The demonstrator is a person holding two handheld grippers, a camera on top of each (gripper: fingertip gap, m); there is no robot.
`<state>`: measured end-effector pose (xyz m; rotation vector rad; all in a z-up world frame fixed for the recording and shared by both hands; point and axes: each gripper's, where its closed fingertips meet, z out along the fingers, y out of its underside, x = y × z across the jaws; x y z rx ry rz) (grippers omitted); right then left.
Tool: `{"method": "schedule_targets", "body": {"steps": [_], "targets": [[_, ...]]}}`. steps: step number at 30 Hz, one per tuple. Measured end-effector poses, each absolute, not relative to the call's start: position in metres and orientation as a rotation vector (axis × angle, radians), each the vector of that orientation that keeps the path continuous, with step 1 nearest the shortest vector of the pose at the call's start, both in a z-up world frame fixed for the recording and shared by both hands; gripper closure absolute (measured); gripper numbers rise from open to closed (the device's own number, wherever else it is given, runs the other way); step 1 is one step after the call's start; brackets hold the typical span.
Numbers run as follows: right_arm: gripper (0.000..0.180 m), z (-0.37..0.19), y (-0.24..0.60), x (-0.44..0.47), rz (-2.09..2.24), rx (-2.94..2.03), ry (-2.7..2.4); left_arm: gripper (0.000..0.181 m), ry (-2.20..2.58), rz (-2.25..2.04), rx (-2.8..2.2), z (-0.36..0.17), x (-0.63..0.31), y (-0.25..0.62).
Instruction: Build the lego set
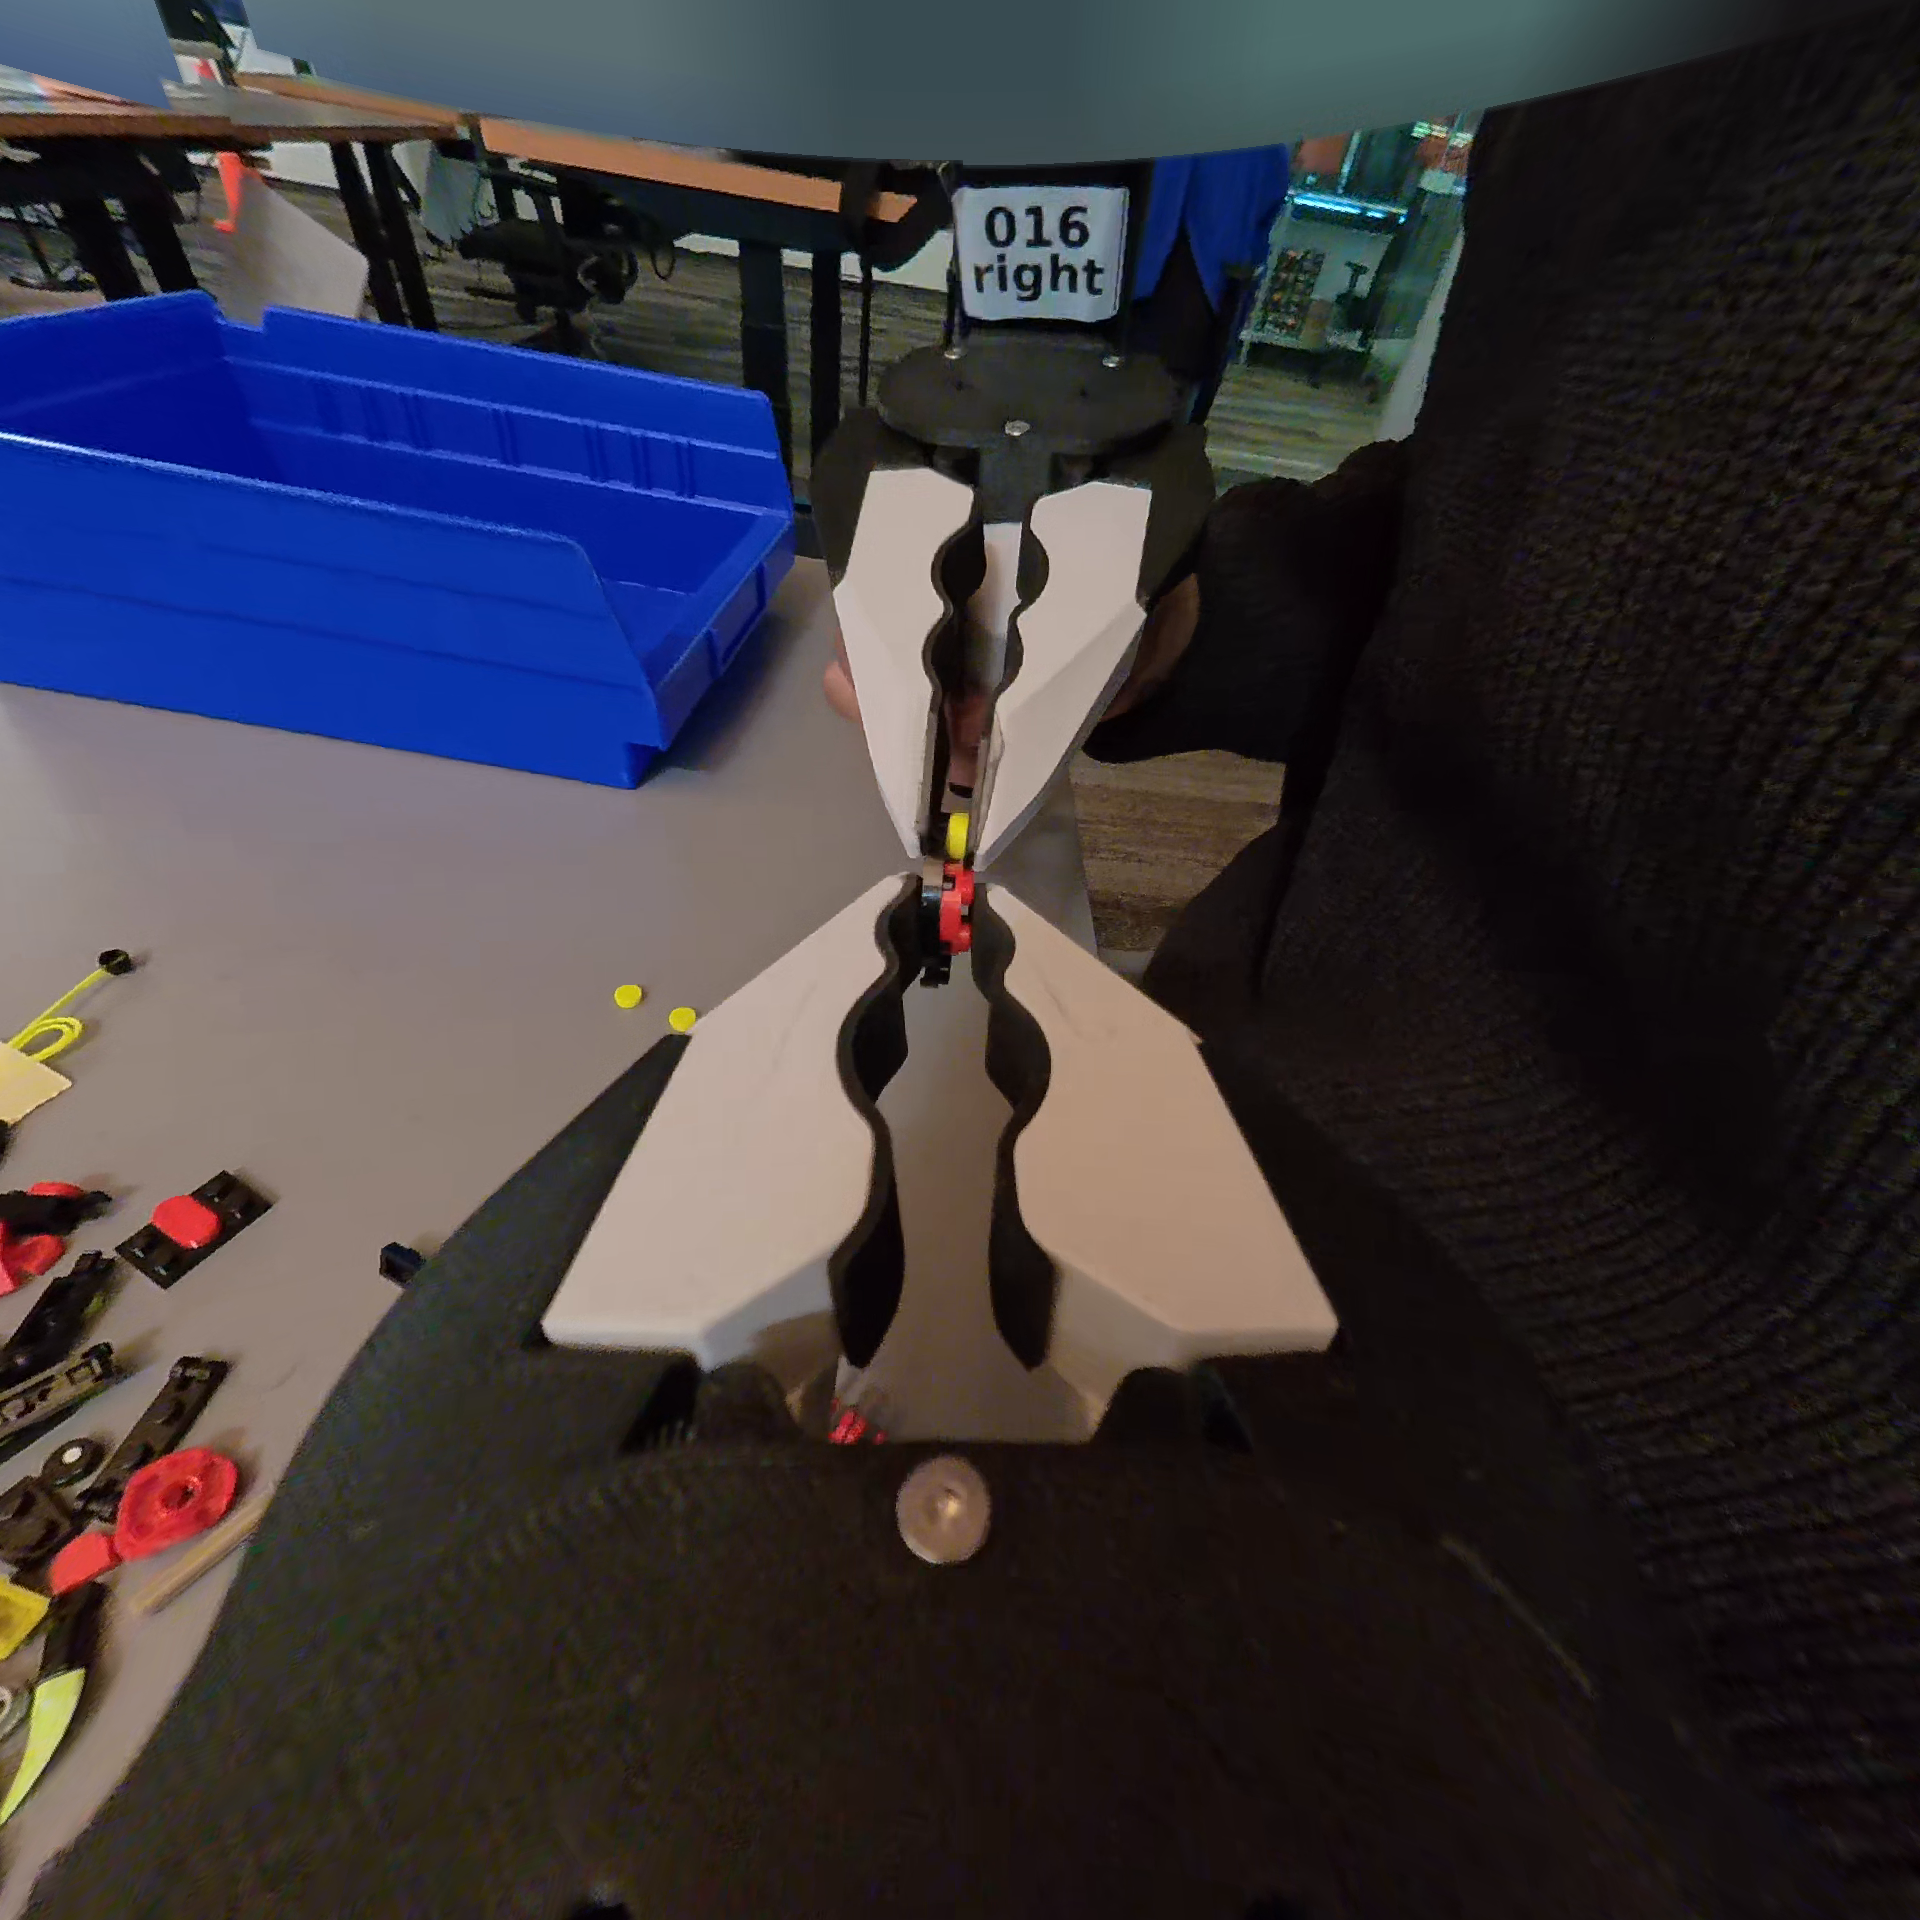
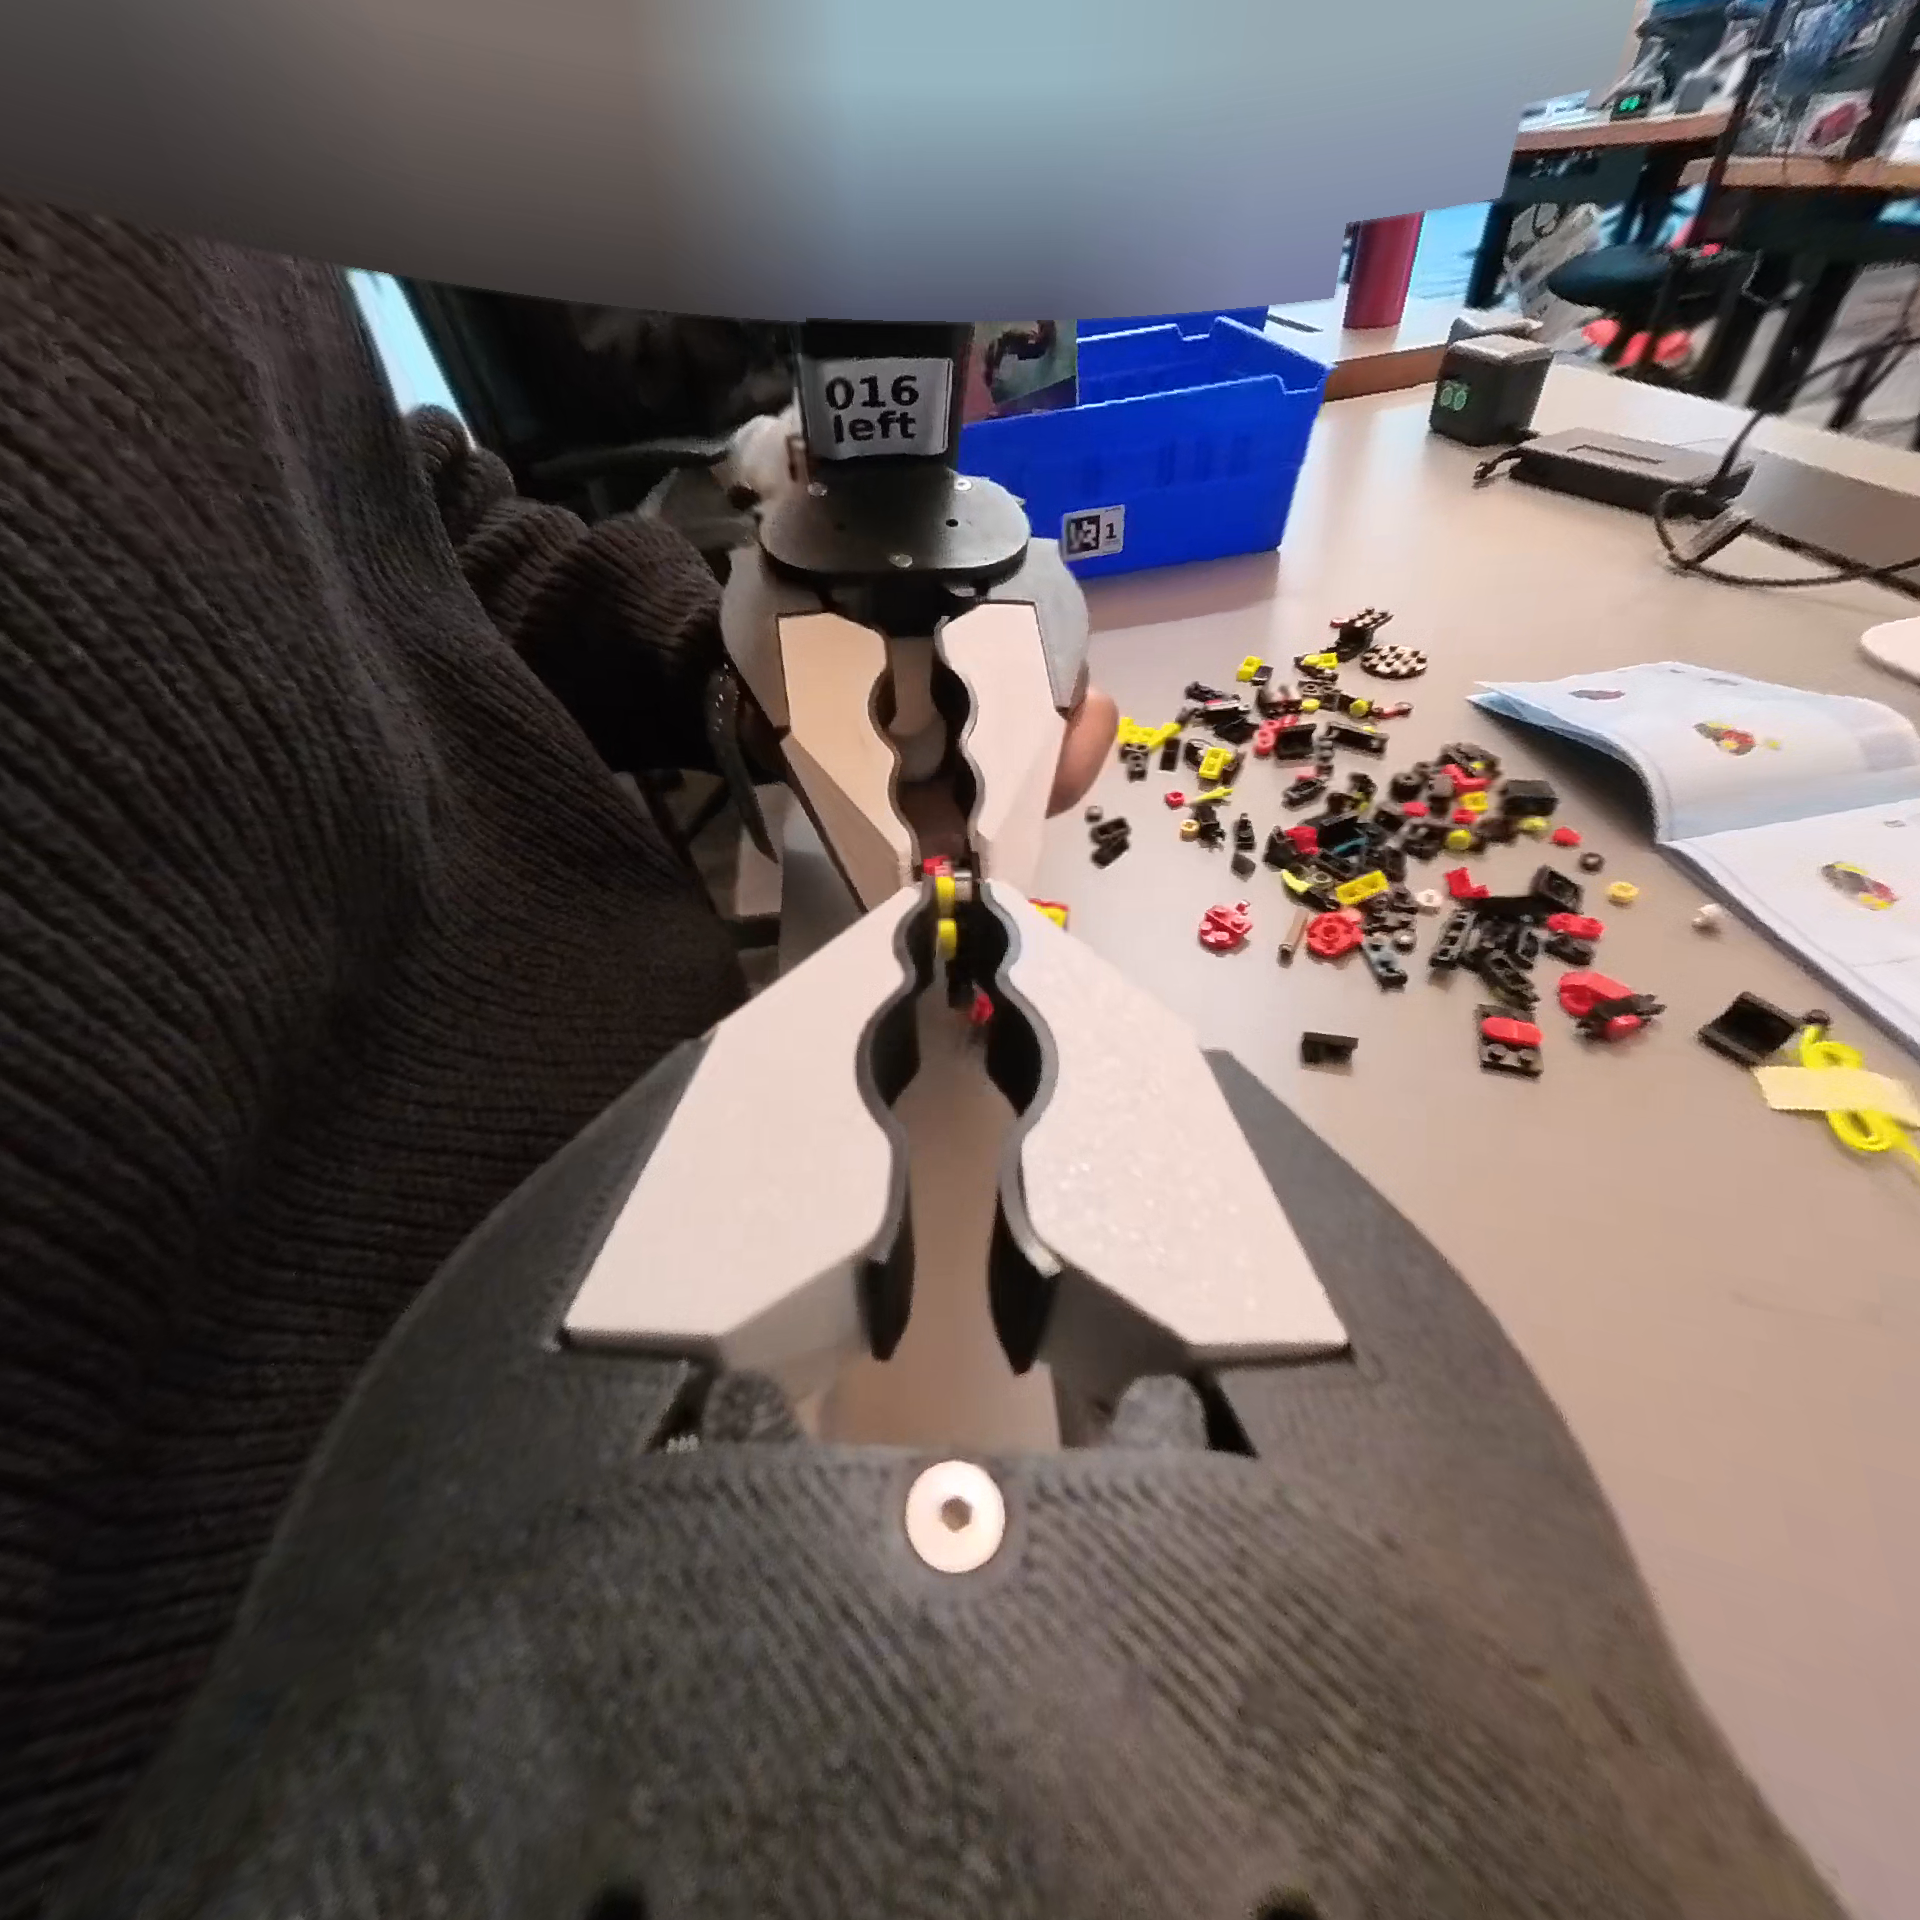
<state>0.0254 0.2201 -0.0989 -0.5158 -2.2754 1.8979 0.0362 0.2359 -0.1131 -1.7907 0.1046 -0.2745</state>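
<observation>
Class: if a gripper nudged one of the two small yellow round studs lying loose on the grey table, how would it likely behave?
The yellow round stud looks tiny and flat, so it probably slides or skitters easily on the smooth table. Lying flat, it seems unlikely to roll. It is likely hard to pinch.

Blue plastic bin (image 1: 395, 540) on grey table (image 1: 416, 935), dark knit sleeve (image 1: 1662, 831), black cables (image 2: 1766, 540)

Each camera sits close behind its own tongs, looking forward along them, and the two face each other tip to tip above the table (image 1: 312, 935). Both share the blue bin (image 1: 364, 540) at 10 o'clock leftward, 1 o'clock rightward.
</observation>
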Motion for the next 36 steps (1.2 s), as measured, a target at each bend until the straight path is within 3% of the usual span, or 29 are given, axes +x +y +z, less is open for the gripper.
{"method": "schedule_targets", "body": {"steps": [3,6,7,17,28,33,36], "targets": [[0.175,-0.097,0.223,0.021,1.992,-0.558,-2.206,0.176,0.059,-0.326,-1.775,-0.110,0.033,0.237],[0.142,-0.098,0.228,0.014,1.874,-0.511,-2.152,0.176,-0.027,-0.399,-1.809,-0.118,0.027,0.239],[0.139,-0.099,0.230,0.013,1.833,-0.483,-2.132,0.176,-0.066,-0.422,-1.833,-0.124,0.024,0.239],[0.143,-0.153,0.221,0.026,1.382,-0.125,-2.319,0.176,-0.506,-1.083,-1.903,-0.167,0.029,0.230],[0.150,-0.180,0.217,0.026,1.115,0.011,-2.372,0.175,-0.480,-1.038,-2.012,-0.180,0.039,0.233],[0.150,-0.186,0.231,0.015,1.076,-0.144,-2.415,0.155,-0.508,-0.869,-2.035,-0.182,0.019,0.231],[0.150,-0.201,0.240,0.011,1.072,-0.336,-2.528,0.154,-0.520,-0.684,-2.078,-0.188,-0.001,0.227]]}}
